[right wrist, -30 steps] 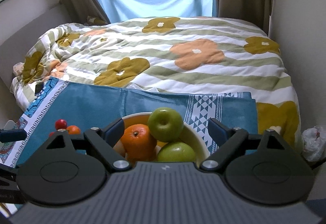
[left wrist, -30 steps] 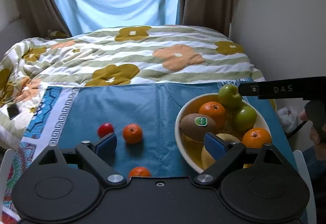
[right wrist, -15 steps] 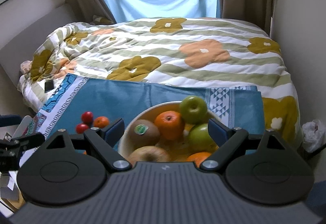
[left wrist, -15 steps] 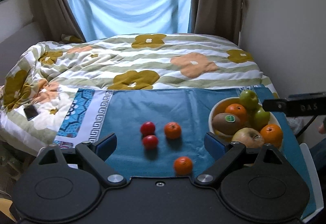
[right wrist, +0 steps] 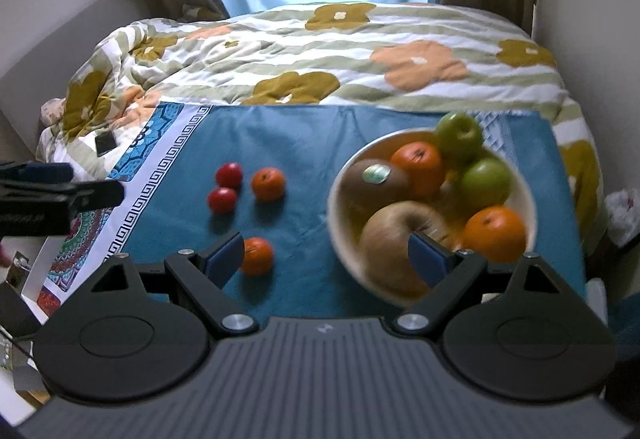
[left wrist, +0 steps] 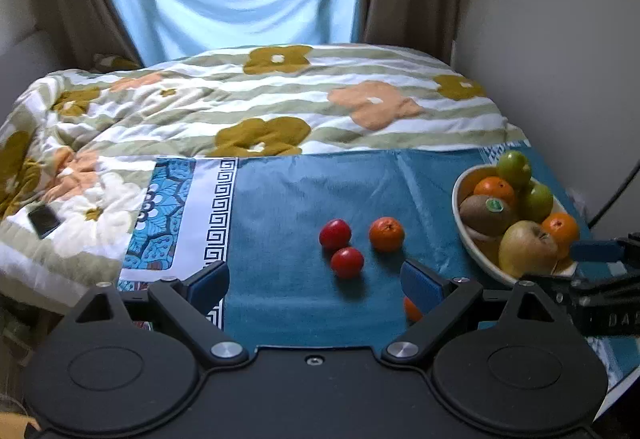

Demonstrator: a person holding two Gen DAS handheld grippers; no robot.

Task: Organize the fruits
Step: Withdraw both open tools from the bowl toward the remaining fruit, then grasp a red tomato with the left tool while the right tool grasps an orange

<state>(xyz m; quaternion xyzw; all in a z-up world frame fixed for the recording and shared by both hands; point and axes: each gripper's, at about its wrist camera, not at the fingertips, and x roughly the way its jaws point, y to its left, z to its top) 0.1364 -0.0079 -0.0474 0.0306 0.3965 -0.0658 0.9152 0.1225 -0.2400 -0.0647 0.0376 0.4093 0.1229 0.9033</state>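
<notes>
Item: small orange mandarin [right wrist: 257, 256] just beside my right gripper's [right wrist: 326, 255] left pad, lower-centre frame; both grippers wide open, empty, left gripper [left wrist: 316, 285] incl.

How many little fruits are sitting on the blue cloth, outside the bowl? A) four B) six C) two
A: two red fruits and two small oranges lie loose on the blue cloth, beside the bowl.

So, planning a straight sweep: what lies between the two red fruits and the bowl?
One small orange on the blue cloth, apart from the bowl; right wrist view.
</notes>
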